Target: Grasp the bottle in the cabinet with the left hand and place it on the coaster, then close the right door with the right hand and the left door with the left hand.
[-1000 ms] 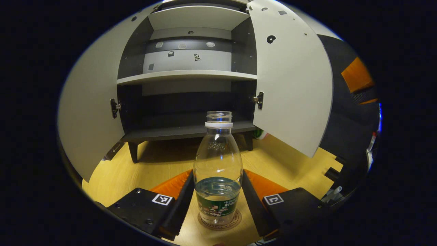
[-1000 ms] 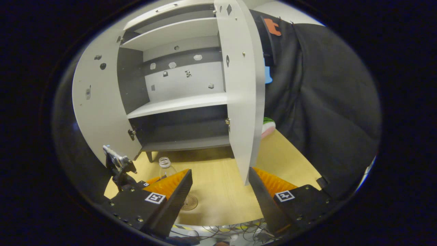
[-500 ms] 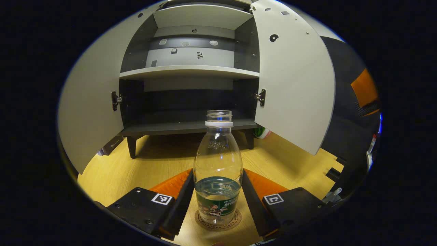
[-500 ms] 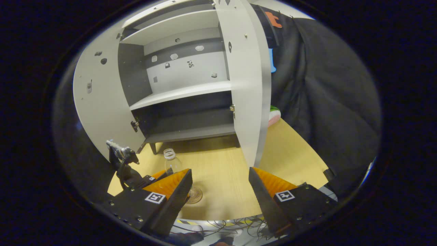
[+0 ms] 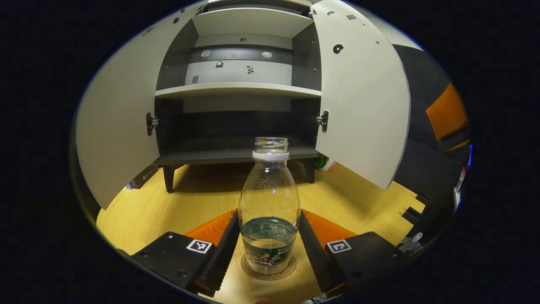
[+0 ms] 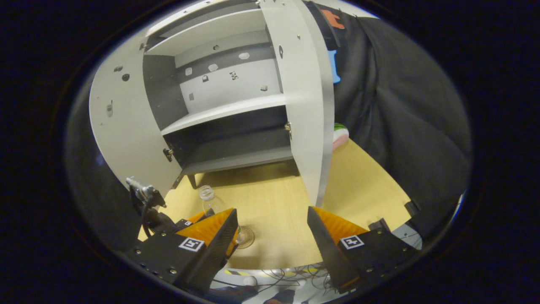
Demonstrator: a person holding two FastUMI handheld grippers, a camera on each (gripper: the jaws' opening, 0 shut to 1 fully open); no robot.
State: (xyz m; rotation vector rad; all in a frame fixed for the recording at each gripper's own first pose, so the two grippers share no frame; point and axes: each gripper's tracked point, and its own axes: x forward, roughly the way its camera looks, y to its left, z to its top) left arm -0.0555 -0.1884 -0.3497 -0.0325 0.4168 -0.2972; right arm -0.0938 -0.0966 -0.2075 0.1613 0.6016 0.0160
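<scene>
Lower than a second ago, the clear uncapped plastic bottle (image 5: 269, 211) with a green label and a little water now stands on the round brown coaster (image 5: 268, 269), whose rim shows a touch less in front of the base than before. In the left gripper view the left gripper (image 5: 268, 247) sits astride the bottle's lower half, both fingers (image 5: 222, 247) tight against its sides, so it is clamped on the bottle. Bottle and coaster rest on the light wooden table (image 5: 177, 211), just in front of the grey cabinet (image 5: 236, 90). Its lower dark shelf and pale upper shelf both stand bare of bottles. The left door (image 5: 114, 126) and the right door (image 5: 363, 97) are swung wide open to either side.

In the right gripper view the right gripper (image 6: 272, 236) hovers over the table (image 6: 278, 202) with its fingers spread wide and nothing between them. Beyond its left finger the bottle (image 6: 209, 200) and the coaster (image 6: 245, 238) show, with the left gripper (image 6: 185, 223) around the bottle. Ahead, the edge of the right door (image 6: 303, 105) rises just beyond the right gripper, apart from it.
</scene>
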